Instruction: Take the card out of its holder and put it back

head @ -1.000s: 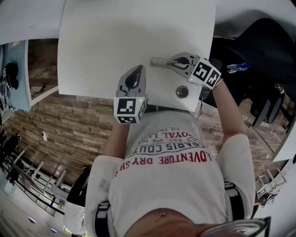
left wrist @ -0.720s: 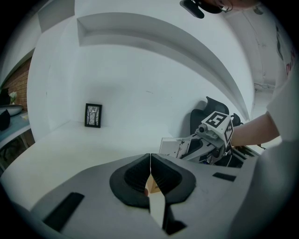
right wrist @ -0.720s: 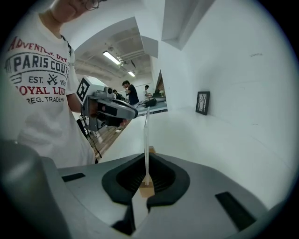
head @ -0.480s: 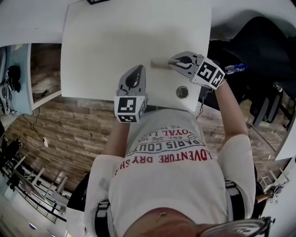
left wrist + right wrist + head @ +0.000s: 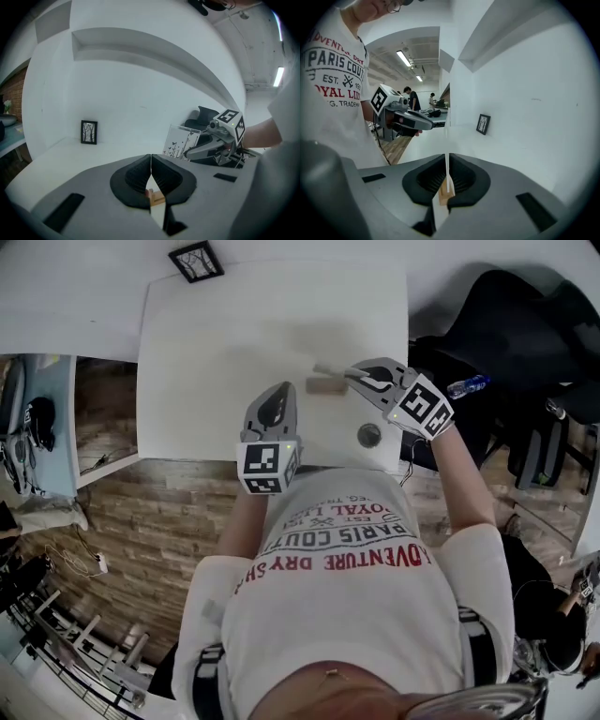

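Card (image 5: pixel 180 140) now lifted off holder (image 5: pixel 326 386) — white table (image 5: pixel 234 324).

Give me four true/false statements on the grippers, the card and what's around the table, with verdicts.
1. The right gripper has its fingers shut on the card. True.
2. The left gripper has its fingers spread wide. False: they are pressed together, and nothing shows between them.
3. A small black-framed picture stands on the white table, at its far edge. True.
4. The water bottle stands on the table next to the card. False: it is off the table, on the dark chair at the person's right.
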### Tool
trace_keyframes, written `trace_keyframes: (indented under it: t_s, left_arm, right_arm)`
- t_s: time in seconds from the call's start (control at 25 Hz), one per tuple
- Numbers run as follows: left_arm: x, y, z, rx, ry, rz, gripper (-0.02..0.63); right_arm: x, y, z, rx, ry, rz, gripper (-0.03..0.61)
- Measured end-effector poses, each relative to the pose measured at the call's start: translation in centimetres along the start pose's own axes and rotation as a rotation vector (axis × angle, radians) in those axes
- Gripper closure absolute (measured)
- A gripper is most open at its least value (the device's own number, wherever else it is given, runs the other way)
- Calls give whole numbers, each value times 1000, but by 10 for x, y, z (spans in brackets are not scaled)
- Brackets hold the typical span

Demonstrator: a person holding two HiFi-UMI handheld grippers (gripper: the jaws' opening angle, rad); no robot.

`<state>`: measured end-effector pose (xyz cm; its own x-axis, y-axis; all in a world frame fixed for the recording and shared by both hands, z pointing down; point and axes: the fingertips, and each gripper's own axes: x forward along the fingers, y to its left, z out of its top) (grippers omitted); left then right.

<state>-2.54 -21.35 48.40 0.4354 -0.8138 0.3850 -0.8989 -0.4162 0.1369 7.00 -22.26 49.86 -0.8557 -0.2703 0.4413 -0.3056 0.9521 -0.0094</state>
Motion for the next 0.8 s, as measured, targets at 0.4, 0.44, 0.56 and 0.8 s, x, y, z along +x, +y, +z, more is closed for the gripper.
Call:
trace_keyframes:
  t_s: [0.4,0.44,0.56,0.8]
  left_arm:
    - [-15,2,25,51,-47,-3,589]
    - [-17,2,26,51,-52,-10,589]
    - [-19,-2,29,50,-71,-39,589]
    - [-23,-7,35,53,-97,-77,589]
  right_arm:
    - [-29,7,-12,149,-15,-386,543]
    - [-32,6,-13,183,-17,-425,543]
    - [-43,5,-16,282,-15,-550,543]
    - [-58,7,-26,410,-46,-732,543]
